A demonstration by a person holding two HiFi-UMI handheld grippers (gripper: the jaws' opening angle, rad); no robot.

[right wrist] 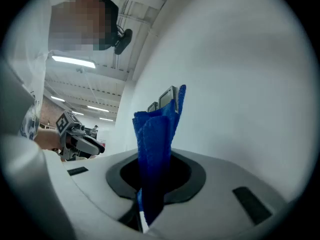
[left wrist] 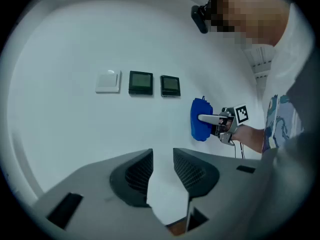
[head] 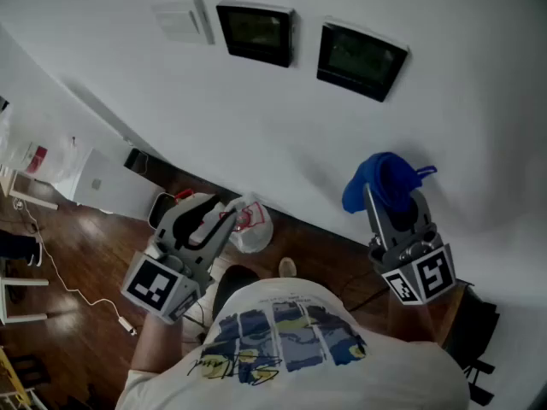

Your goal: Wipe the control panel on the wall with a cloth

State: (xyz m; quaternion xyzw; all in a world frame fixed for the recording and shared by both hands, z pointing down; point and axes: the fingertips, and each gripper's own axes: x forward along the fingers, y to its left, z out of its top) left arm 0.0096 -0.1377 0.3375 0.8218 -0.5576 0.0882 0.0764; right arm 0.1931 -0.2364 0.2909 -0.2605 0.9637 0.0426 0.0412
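Two black control panels (head: 256, 32) (head: 361, 60) hang on the white wall beside a white switch plate (head: 182, 17); the left gripper view shows the same panels (left wrist: 141, 82) (left wrist: 170, 85) and the switch plate (left wrist: 108, 81). My right gripper (head: 386, 196) is shut on a bunched blue cloth (head: 386, 180), held against or just off the wall, below and right of the panels. In the right gripper view the cloth (right wrist: 152, 144) stands up from the jaws, with the panels (right wrist: 167, 98) seen edge-on beyond it. My left gripper (head: 220, 222) (left wrist: 162, 166) is open and empty, away from the wall.
Below are a dark wood floor (head: 77, 331), a white plastic bag with red print (head: 250, 225), a white box-like unit (head: 102, 182) and a white cable (head: 68, 284). A black object (head: 474, 331) stands at the lower right by the wall.
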